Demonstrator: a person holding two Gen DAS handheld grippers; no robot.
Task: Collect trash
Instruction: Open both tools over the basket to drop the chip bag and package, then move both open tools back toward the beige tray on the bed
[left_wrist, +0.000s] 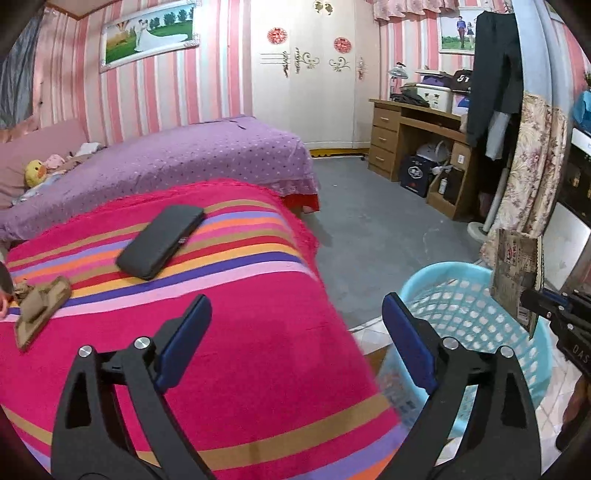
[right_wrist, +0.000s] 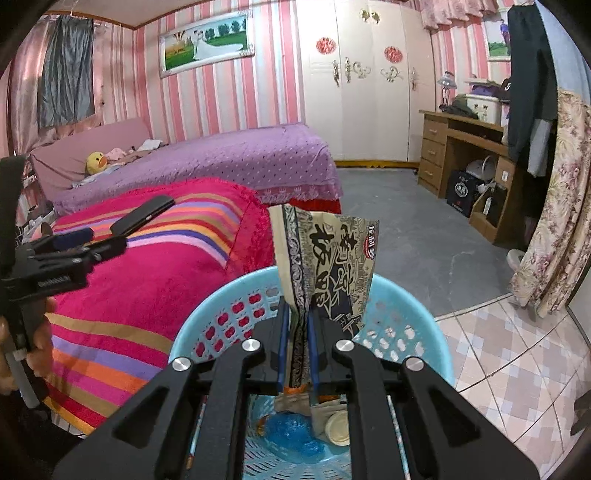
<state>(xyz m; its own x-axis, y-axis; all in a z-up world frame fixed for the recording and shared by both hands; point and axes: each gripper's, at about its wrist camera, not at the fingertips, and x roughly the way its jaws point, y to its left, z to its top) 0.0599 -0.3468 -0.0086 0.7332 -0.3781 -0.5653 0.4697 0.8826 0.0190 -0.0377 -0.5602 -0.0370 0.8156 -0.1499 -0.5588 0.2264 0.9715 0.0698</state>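
My right gripper (right_wrist: 298, 310) is shut on a printed snack bag (right_wrist: 332, 251), which stands upright over a light blue plastic basket (right_wrist: 406, 295). Inside the basket lie a blue plastic wad (right_wrist: 291, 432) and a round white lid (right_wrist: 338, 428). The left wrist view shows the same bag (left_wrist: 515, 269) held by the right gripper (left_wrist: 532, 299) above the basket (left_wrist: 443, 273). My left gripper (left_wrist: 295, 301) is open and holds nothing, over the edge of a pink striped blanket (left_wrist: 221, 350). A tan crumpled item (left_wrist: 40, 310) lies on the blanket at far left.
A flat black case (left_wrist: 160, 242) rests on the striped blanket. Behind it is a purple bed (left_wrist: 207, 155) with a yellow duck toy (left_wrist: 35, 171). A wooden desk (left_wrist: 417, 147) and a floral curtain (left_wrist: 532, 162) stand right. Grey floor (left_wrist: 369, 214) lies between.
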